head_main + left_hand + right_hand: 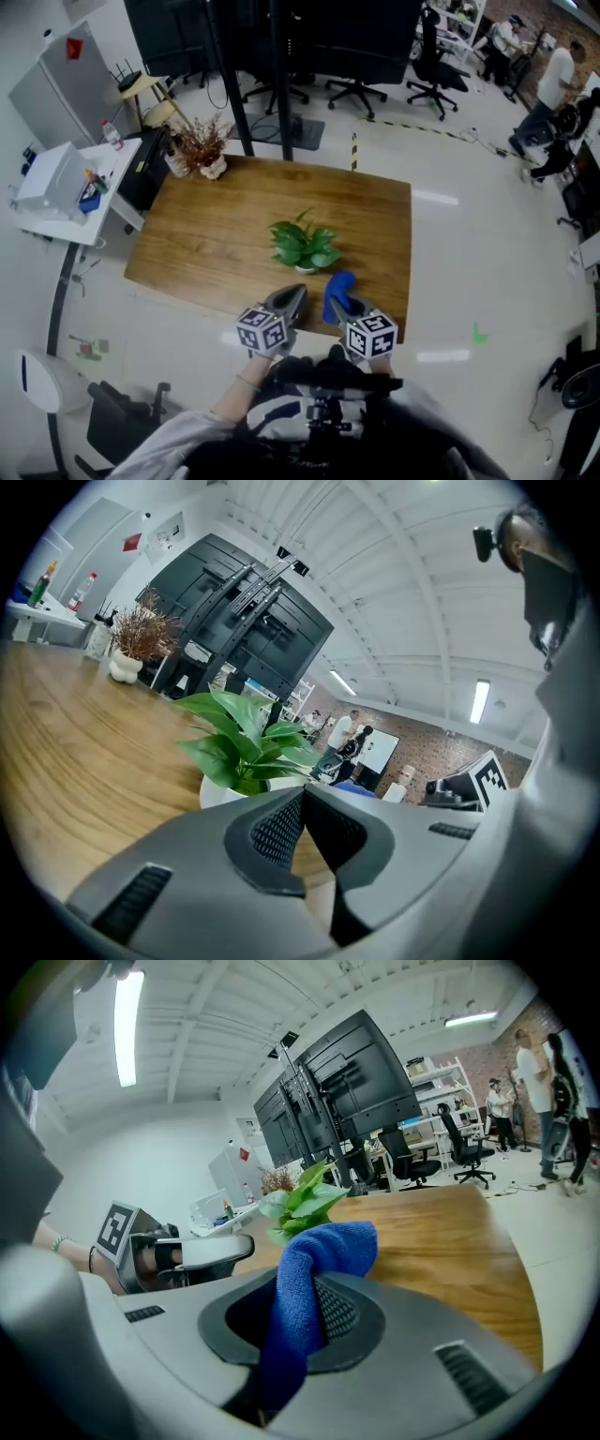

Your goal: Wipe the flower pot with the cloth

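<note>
The cloth (314, 1279) is pinched between the jaws of the right gripper (300, 1309). Its blue bulk is bunched up past the jaw tips. The flower pot (306, 267) stands upright on the tabletop (206, 234), near the front edge, just beyond both grippers. It is seen ahead of the cloth and slightly to its left; whether cloth and pot touch cannot be told.

The left gripper (292, 296) is held beside the right one, its jaws pressed together on nothing (this is plain in the left gripper view). The white pot (214, 787) is just past its tip. Green leaves (305, 244) spread over the pot and hide most of its rim. A second pot of dried twigs (201, 152) stands well apart at the far left corner.

The cloth's long axis runs along the jaws, toward the pot, and its free end is folded over at the top.
</note>
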`<state>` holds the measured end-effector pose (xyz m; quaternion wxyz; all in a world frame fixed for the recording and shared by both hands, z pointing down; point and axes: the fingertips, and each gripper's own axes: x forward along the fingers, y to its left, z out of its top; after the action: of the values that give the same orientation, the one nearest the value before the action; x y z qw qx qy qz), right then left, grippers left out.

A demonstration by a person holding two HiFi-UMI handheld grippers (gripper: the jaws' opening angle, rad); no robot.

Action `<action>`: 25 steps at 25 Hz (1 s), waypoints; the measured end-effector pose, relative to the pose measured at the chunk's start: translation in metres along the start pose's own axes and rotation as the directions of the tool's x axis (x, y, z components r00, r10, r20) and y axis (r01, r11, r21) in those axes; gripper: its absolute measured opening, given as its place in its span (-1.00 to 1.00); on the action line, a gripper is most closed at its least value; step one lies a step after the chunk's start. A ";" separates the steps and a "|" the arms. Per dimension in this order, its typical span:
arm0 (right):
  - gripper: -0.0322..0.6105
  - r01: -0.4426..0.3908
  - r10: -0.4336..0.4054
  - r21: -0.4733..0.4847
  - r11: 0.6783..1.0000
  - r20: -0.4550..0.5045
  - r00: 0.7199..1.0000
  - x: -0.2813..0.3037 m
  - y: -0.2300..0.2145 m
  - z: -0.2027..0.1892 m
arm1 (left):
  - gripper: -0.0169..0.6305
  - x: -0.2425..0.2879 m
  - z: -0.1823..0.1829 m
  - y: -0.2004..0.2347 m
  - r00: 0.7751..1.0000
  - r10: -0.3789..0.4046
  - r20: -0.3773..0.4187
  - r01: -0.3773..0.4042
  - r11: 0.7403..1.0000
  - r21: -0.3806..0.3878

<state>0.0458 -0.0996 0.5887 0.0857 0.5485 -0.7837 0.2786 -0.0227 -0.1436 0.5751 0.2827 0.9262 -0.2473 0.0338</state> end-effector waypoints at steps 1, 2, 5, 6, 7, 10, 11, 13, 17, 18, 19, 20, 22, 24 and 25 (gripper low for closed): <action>-0.71 0.004 -0.004 -0.001 1.000 -0.001 1.000 -0.002 0.001 -0.002 | -0.92 -0.001 -0.001 -0.002 1.000 -0.003 -0.003 0.003 1.000 0.002; -0.71 0.009 -0.009 -0.002 1.000 -0.001 1.000 -0.004 0.001 -0.002 | -0.92 -0.001 -0.001 -0.004 1.000 -0.007 -0.005 0.007 1.000 0.005; -0.71 0.025 -0.025 -0.012 1.000 0.003 1.000 -0.010 -0.002 -0.001 | -0.92 0.001 -0.001 -0.009 1.000 -0.018 -0.004 0.018 1.000 0.009; -0.71 0.027 -0.027 -0.014 1.000 0.006 1.000 -0.011 -0.002 0.000 | -0.92 0.001 -0.001 -0.010 1.000 -0.019 -0.004 0.019 1.000 0.010; -0.71 0.028 -0.028 -0.012 1.000 0.009 1.000 -0.013 -0.001 0.001 | -0.92 0.001 -0.001 -0.011 1.000 -0.019 -0.004 0.019 1.000 0.010; -0.71 0.030 -0.030 -0.007 1.000 0.019 0.999 -0.016 -0.001 0.000 | -0.92 -0.001 -0.002 -0.012 1.000 -0.017 -0.004 0.018 1.000 0.010; -0.71 0.031 -0.030 -0.009 0.999 0.019 0.999 -0.017 0.000 0.000 | -0.92 -0.002 -0.003 -0.013 1.000 -0.016 -0.002 0.016 1.000 0.009; -0.71 0.030 -0.030 -0.013 0.999 0.014 0.999 -0.019 0.001 -0.001 | -0.92 -0.004 -0.004 -0.013 1.000 -0.012 0.002 0.012 1.000 0.008; -0.71 0.030 -0.030 -0.013 0.999 0.012 0.999 -0.021 0.002 -0.002 | -0.92 -0.008 -0.006 -0.013 1.000 -0.002 0.002 0.002 1.000 0.003; -0.71 0.031 -0.030 -0.013 0.999 0.011 0.999 -0.021 0.002 -0.002 | -0.93 -0.008 -0.006 -0.012 1.000 0.001 0.003 -0.001 1.000 0.000; -0.71 0.030 -0.030 -0.013 0.999 0.010 0.999 -0.022 0.003 -0.002 | -0.92 -0.009 -0.007 -0.012 1.000 0.004 0.004 -0.004 1.000 -0.002; -0.71 0.029 -0.029 -0.015 0.999 0.009 1.000 -0.023 0.003 -0.002 | -0.92 -0.010 -0.007 -0.011 1.000 0.008 0.004 -0.008 1.000 -0.004; -0.71 0.029 -0.029 -0.016 0.999 0.008 1.000 -0.024 0.003 -0.004 | -0.92 -0.011 -0.009 -0.011 1.000 0.014 0.002 -0.013 1.000 -0.006; -0.71 0.031 -0.031 -0.015 0.999 0.009 0.999 -0.026 0.003 -0.005 | -0.92 -0.012 -0.011 -0.012 1.000 0.015 0.000 -0.015 1.000 -0.007; -0.71 0.031 -0.031 -0.015 0.999 0.012 0.999 -0.026 0.002 -0.006 | -0.92 -0.012 -0.012 -0.012 1.000 0.015 -0.001 -0.015 1.000 -0.008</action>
<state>0.0527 -0.0749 0.5812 0.0897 0.5617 -0.7775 0.2681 -0.0266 -0.1232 0.5767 0.2860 0.9233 -0.2540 0.0352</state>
